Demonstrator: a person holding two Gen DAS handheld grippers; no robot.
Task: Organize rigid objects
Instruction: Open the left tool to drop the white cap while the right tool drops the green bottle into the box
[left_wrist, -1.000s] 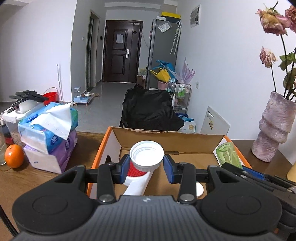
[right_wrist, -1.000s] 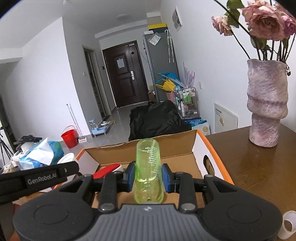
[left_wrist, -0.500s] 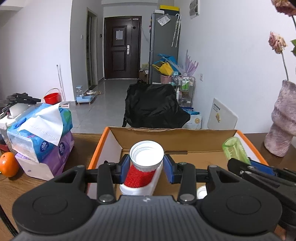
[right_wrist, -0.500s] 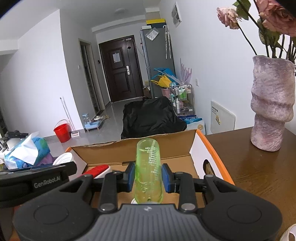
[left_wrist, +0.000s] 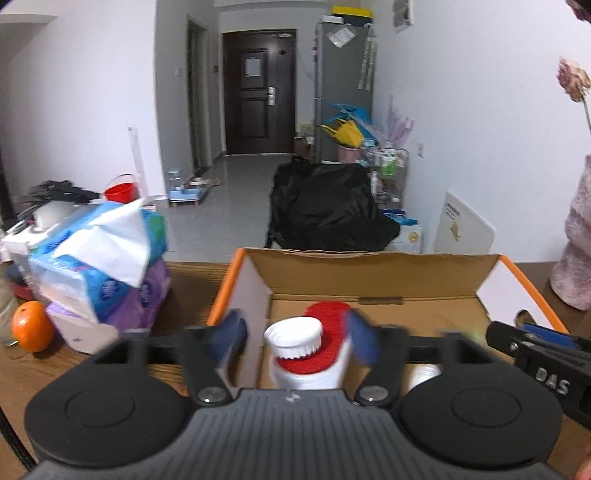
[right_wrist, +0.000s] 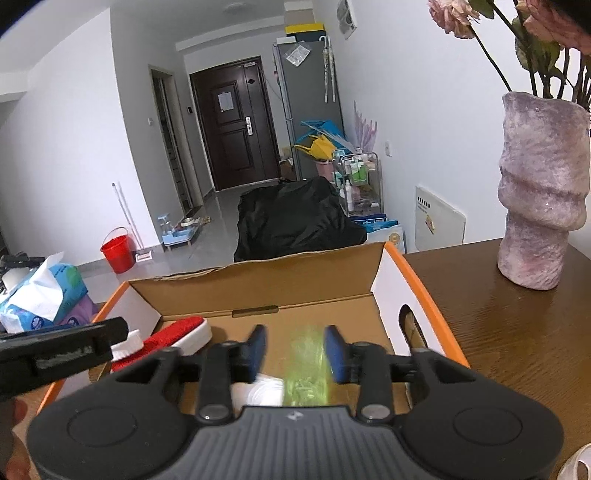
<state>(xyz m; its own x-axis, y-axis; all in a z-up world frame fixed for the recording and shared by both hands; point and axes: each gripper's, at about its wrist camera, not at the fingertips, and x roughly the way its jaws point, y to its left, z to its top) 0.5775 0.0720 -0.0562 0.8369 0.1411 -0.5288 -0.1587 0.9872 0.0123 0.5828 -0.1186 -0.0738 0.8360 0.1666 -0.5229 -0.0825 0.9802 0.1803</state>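
Two tissue packs (left_wrist: 103, 266) and, seemingly, an orange (left_wrist: 31, 325) flank the box (left_wrist: 369, 273).

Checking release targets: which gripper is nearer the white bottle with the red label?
Left. The left gripper has the bottle between its opening jaws, pads clear of it. The right gripper, jaws opening around the green bottle, sits further right over the box.
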